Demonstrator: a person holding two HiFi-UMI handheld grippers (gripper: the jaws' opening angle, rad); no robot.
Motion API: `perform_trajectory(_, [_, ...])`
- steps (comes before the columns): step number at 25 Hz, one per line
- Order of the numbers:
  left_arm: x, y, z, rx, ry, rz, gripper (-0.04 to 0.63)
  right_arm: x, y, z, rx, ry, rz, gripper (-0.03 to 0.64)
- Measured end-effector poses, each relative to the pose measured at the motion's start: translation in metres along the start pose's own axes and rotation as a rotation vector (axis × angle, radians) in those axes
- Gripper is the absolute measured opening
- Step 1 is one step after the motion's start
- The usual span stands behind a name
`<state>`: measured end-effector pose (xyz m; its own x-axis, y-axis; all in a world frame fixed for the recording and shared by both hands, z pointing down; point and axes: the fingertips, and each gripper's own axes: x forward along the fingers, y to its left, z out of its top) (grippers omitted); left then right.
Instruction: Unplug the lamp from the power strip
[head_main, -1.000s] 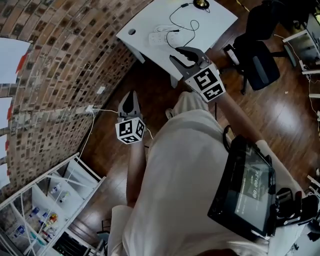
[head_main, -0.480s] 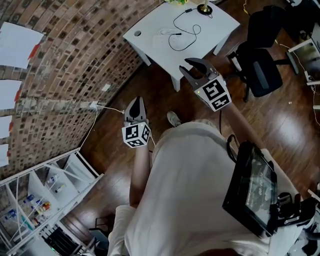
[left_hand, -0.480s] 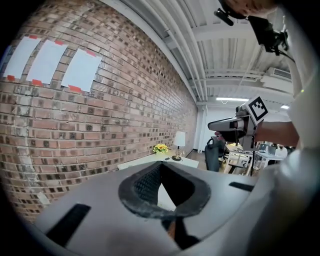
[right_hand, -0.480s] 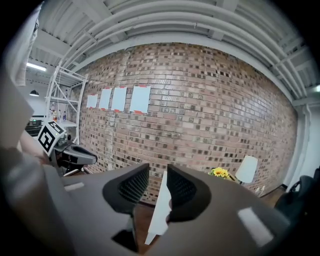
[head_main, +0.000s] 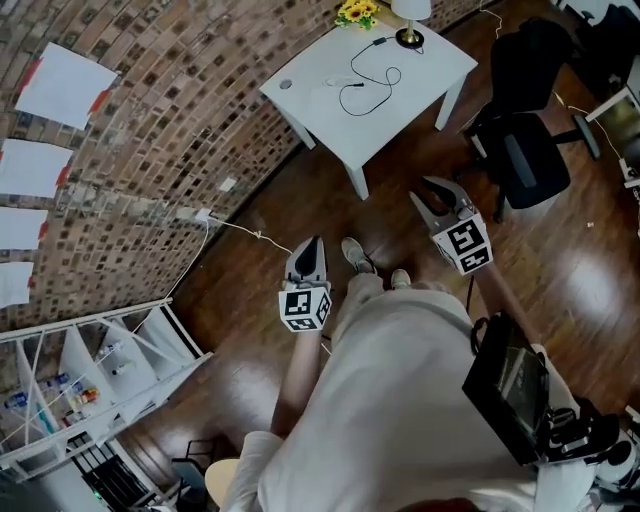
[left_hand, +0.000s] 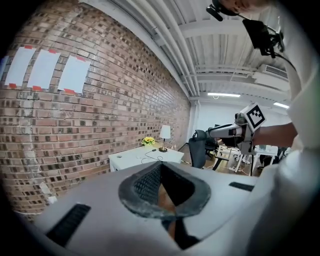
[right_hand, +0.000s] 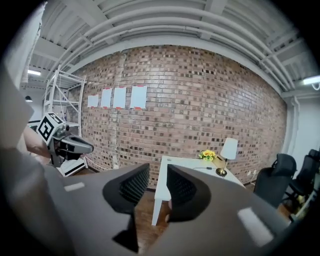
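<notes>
lamp (head_main: 410, 12) stands at the far corner of the white table (head_main: 320, 115), well apart from both grippers, which hang over the wooden floor (head_main: 260, 190) short of the table. the right gripper (head_main: 428, 192) has its jaws spread with nothing between them; in its own view only floor and a table leg show through the gap, and it points toward the table. the left gripper (head_main: 313, 246) has its jaws pressed together at the tips and holds nothing; in the head view it sits lower and closer to the brick wall (head_main: 150, 130). between the two grippers the person's shoes (head_main: 355, 255) show on the floor. a thin white cable (head_main: 245, 232) runs from a wall socket along the foot of the wall, near the left gripper. on the table a black cord (head_main: 385, 75) loops from the lamp's base toward the power strip (head_main: 338, 80), a pale shape hard to make out against the white top. yellow flowers (head_main: 357, 12) stand just beside the lamp. a black office chair (head_main: 525, 150) stands to the right of the table. paper sheets (head_main: 65, 85) are taped to the wall, and a white shelf rack (head_main: 100, 370) stands against it at the lower left.
</notes>
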<state>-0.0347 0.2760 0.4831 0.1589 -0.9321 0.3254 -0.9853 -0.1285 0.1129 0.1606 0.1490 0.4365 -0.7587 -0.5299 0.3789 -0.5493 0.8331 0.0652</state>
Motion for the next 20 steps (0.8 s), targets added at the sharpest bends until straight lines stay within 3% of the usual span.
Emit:
perform_trajectory(6, [-0.036,-0.026,-0.023,-0.01,0.026,0.031,0.006,-0.026,0.007,-0.027,0.077,0.009,0.006,0.107])
perform_trajectory(11, [-0.047,-0.016,-0.027,-0.043,0.011,0.053,0.006,-0.023,0.026,-0.021,0.079,-0.004,0.026,0.107])
perform_trajectory(20, [-0.019,0.032,-0.007,-0.018,0.028,-0.029,0.005,0.005,0.028,-0.012,0.143,0.006,-0.063,0.106])
